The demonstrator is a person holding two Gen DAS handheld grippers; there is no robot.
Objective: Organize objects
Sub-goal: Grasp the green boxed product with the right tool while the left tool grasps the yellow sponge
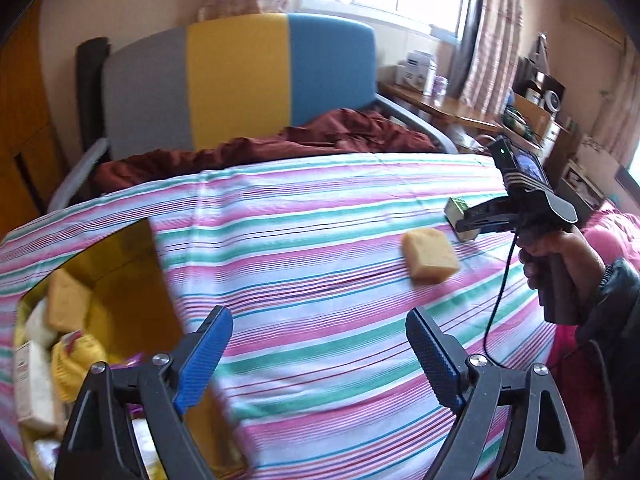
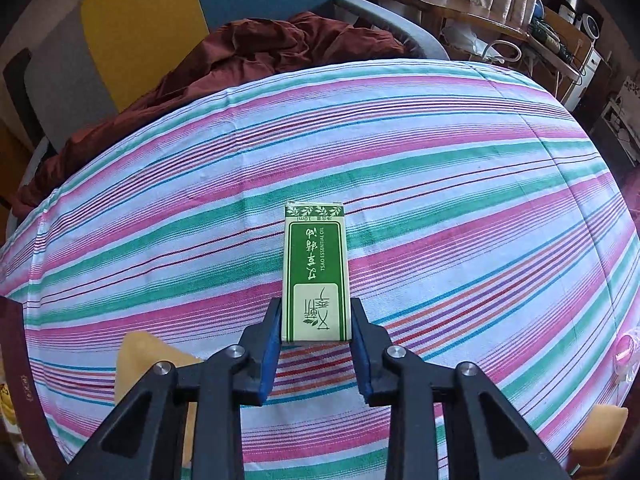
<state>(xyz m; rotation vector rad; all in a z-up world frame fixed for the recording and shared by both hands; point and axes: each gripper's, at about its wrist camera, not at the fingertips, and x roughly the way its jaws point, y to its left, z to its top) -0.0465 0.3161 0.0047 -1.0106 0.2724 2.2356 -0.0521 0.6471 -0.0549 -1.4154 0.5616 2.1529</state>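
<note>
While your right gripper pointed steeply down at the striped cloth, its blue pads were clenched on the near end of a green essential-oil box, one pad on each long side. That box lay flat on the cloth, its far end pointing toward the dark red blanket. From your left wrist view, the same box showed as a small green and white shape in the jaws, with your hand wrapped round the handle at the right edge.

Your left gripper stood wide, its jaws released with only cloth between them. A tan sponge sat on the cloth just beside the gripped box, not touching it as far as you could tell. At the left, an open yellow box held another tan sponge, a yellow packet and pale items, too blurred to name.
</note>
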